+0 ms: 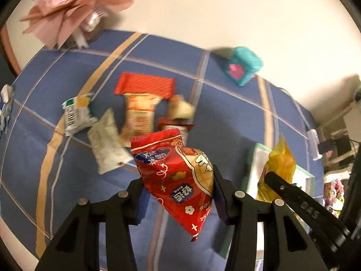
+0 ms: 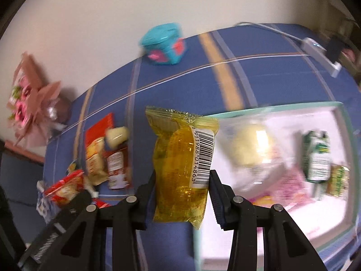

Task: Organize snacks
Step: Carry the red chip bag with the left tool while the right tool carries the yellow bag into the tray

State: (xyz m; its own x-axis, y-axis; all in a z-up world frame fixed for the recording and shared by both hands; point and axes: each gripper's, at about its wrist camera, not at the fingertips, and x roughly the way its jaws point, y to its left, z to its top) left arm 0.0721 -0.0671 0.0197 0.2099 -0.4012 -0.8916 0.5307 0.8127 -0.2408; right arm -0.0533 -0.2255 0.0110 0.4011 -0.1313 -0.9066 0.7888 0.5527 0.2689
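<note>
A red snack packet (image 1: 178, 180) was held clamped between the two fingers of the left gripper (image 1: 178, 194), lifted above the blue checked tablecloth (image 1: 237, 117). A yellow packet (image 2: 182, 169) with a barcode label was pinched in the same way by the right gripper (image 2: 181, 194), raised beside the near left corner of a white tray (image 2: 345, 117) with a pale green rim.

On the cloth beyond the red packet, a loose pile of snacks was seen in the left view: a flat red wrapper (image 1: 144, 85), an orange-and-cream packet (image 1: 140, 117), a white packet (image 1: 106, 144), a green-and-white packet (image 1: 76, 115), a small cream-coloured piece (image 1: 182, 108) and a dark red packet (image 1: 174, 127) partly hidden behind the held one. Six loose items could be counted there, though blur made the edges uncertain. A blue-and-white packet (image 1: 5, 108) was seen at the far left edge.

In the tray, a clear bag with a pale yellow round item (image 2: 250, 146), a green-and-white carton (image 2: 317, 155), a pink packet (image 2: 291, 187) and a green-patterned packet (image 2: 338, 180) were made out; what lay beneath them could not be told.

One teal box (image 2: 164, 43) with pink panels stood at the far edge of the cloth, one pink paper flower bouquet (image 1: 67, 6) at the far left corner, and one white power strip (image 2: 320, 54) with its cable at the right.
</note>
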